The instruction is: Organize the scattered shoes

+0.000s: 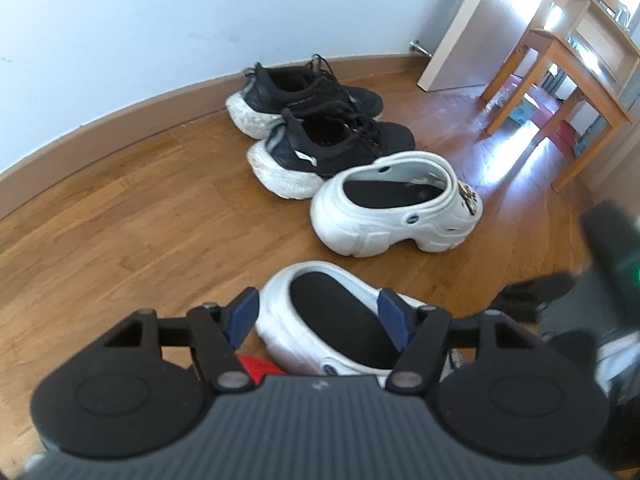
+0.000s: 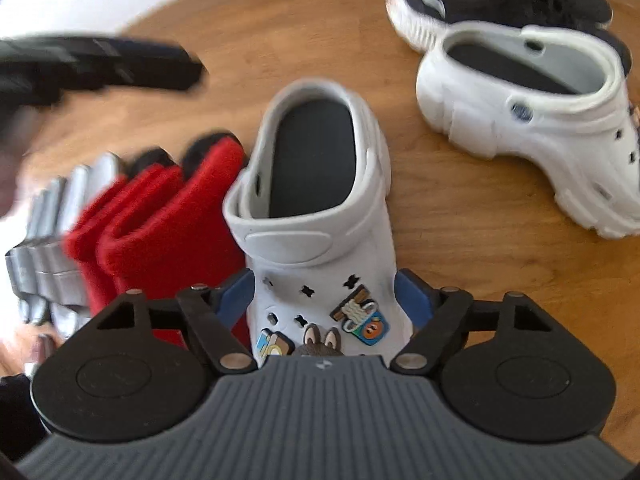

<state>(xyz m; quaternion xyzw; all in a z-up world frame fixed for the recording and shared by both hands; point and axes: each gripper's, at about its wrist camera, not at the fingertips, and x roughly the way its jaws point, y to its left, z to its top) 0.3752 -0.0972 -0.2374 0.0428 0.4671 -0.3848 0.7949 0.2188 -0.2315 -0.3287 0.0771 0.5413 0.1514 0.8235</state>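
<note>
On the wooden floor [image 1: 120, 220], a row is forming along the wall: two black sneakers [image 1: 320, 120], then a white clog [image 1: 384, 208] standing beside them. Its mate, the second white clog [image 2: 320, 208], is lying just short of the row beside red slippers [image 2: 168, 232], long axis running away from the right camera, heel farthest, charm-studded toe nearest. The right gripper [image 2: 324, 300] is straddling that toe, pads apparently gripping its sides; the left gripper [image 1: 316, 312] is hovering open over the heel. Next, judging by the row: carrying it alongside its partner, aligned likewise.
</note>
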